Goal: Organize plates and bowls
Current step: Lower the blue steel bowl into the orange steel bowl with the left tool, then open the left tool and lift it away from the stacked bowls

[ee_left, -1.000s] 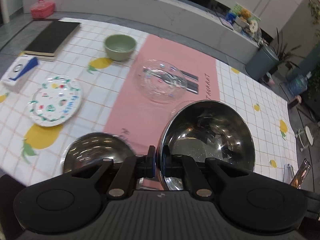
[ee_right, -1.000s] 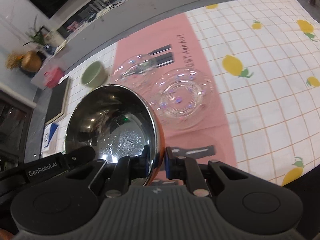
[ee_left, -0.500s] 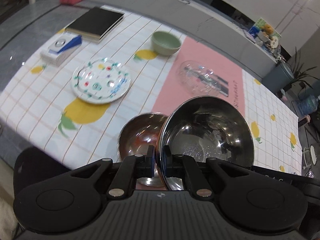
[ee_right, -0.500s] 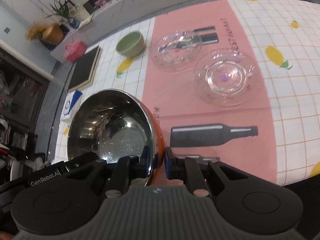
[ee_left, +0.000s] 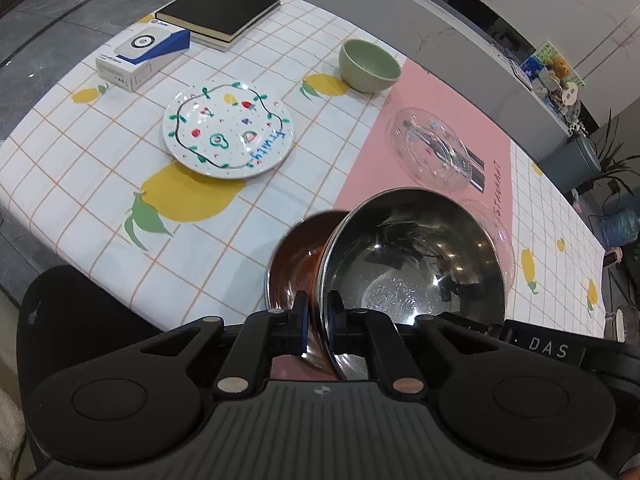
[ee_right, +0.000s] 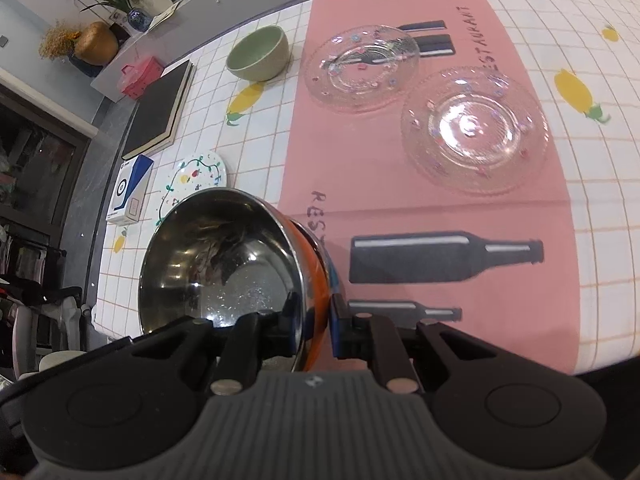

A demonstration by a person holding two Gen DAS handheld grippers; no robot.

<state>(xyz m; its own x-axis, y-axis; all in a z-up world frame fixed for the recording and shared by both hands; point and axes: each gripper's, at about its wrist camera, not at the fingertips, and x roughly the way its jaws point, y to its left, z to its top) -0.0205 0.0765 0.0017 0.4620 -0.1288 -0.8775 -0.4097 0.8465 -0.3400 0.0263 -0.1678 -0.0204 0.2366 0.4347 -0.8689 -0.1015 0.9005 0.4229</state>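
Note:
Both grippers grip one steel bowl (ee_left: 416, 264) with an orange outside, tilted just above a second steel bowl (ee_left: 296, 256) on the table near the front edge. My left gripper (ee_left: 318, 322) is shut on its rim. My right gripper (ee_right: 316, 320) is shut on the opposite rim of the same bowl (ee_right: 224, 264). A painted white plate (ee_left: 228, 132) lies to the left, a green bowl (ee_left: 370, 65) farther back. Two clear glass plates (ee_right: 362, 68) (ee_right: 474, 130) lie on the pink runner.
A black book (ee_left: 220, 10) and a blue-white box (ee_left: 142, 54) sit at the table's far left corner. The table's front edge (ee_left: 120, 300) is close below the bowls. A grey counter (ee_left: 460, 28) runs behind the table.
Both grippers have carried the held steel bowl down and over towards the second steel bowl, which it now overlaps. The grip on the rim is unchanged.

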